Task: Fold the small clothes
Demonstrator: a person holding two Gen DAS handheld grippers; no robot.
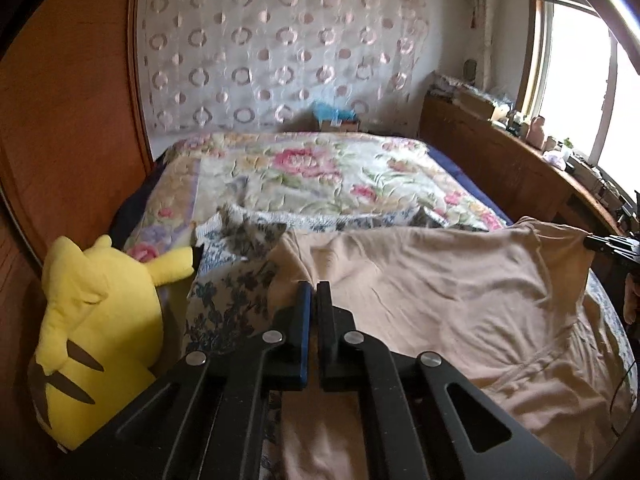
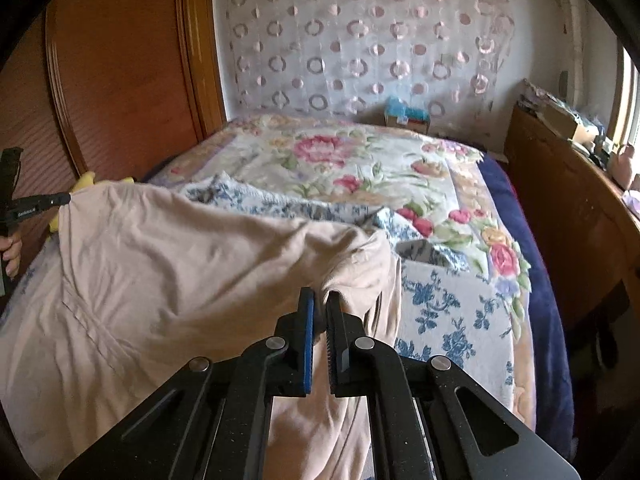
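Beige cotton fabric fills the near field of both wrist views: a small garment (image 1: pixel 460 300) lies across the near end of the bed (image 2: pixel 540 300), stretched between the two grippers.

Left gripper (image 1: pixel 315 286): the fingers (image 1: pixel 304 320) are clenched on the garment's left edge. Cloth passes between the pads and hangs below them.

Right gripper (image 2: pixel 320 296): the fingers (image 2: pixel 308 332) are clenched on the garment's right corner. The fabric bunches at the tips and drapes down beneath the linkage.

In the right wrist view, the left gripper appears at the left margin with a hand (image 2: pixel 12 256) on its grip; its tip meets the garment's far corner. In the left wrist view, the right gripper appears at the right margin, likewise at the cloth's corner. The held top edge is raised off the bed; the lower part of the garment rests on the bedding.

Beneath the garment lies a white cover with a blue floral print (image 2: pixel 444 312). Just beside the garment's left side sits a yellow plush toy (image 1: pixel 100 320), against the wooden panel (image 1: pixel 72 120).

Beyond these, a quilt with pink roses (image 1: pixel 320 172) covers the rest of the bed. A small box (image 1: pixel 338 122) stands at the far edge. A sheer curtain with ring patterns (image 1: pixel 280 40) hangs behind. A wooden sideboard (image 1: pixel 500 160) runs along the right, below a window (image 1: pixel 580 80).
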